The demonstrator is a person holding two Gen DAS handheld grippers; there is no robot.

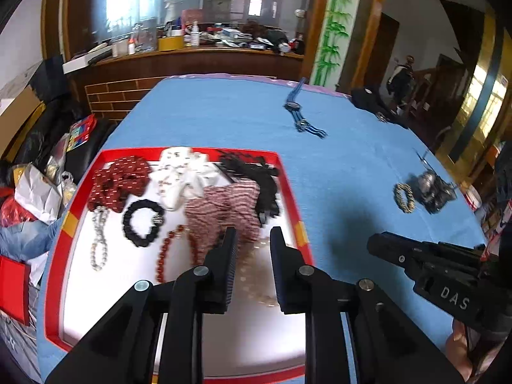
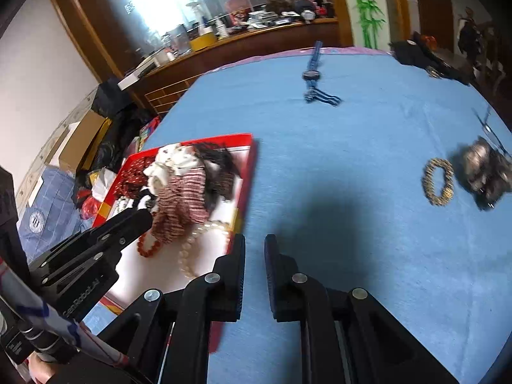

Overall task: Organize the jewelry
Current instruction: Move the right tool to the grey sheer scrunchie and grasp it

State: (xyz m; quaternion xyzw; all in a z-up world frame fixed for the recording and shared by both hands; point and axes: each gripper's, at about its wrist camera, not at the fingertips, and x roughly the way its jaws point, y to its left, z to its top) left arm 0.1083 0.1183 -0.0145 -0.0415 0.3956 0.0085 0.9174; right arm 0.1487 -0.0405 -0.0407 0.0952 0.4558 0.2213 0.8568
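Observation:
A red-rimmed white tray (image 1: 289,192) (image 2: 248,172) on the blue cloth holds scrunchies, a black hair band (image 1: 142,222), a white pearl string (image 1: 99,243), red beads (image 1: 164,252) and a cream pearl necklace (image 2: 192,249). My left gripper (image 1: 252,240) is open and empty above the tray's near part. My right gripper (image 2: 255,246) is open and empty over the cloth just right of the tray; it shows in the left wrist view (image 1: 380,246). A gold bracelet (image 1: 404,198) (image 2: 438,181), a dark silvery piece (image 1: 432,188) (image 2: 486,172) and a blue necklace (image 1: 302,115) (image 2: 315,83) lie on the cloth.
A black pouch (image 1: 371,100) (image 2: 425,54) lies at the table's far right corner. A cluttered wooden counter (image 1: 198,57) stands behind the table. Bags and boxes (image 1: 35,192) crowd the floor to the left.

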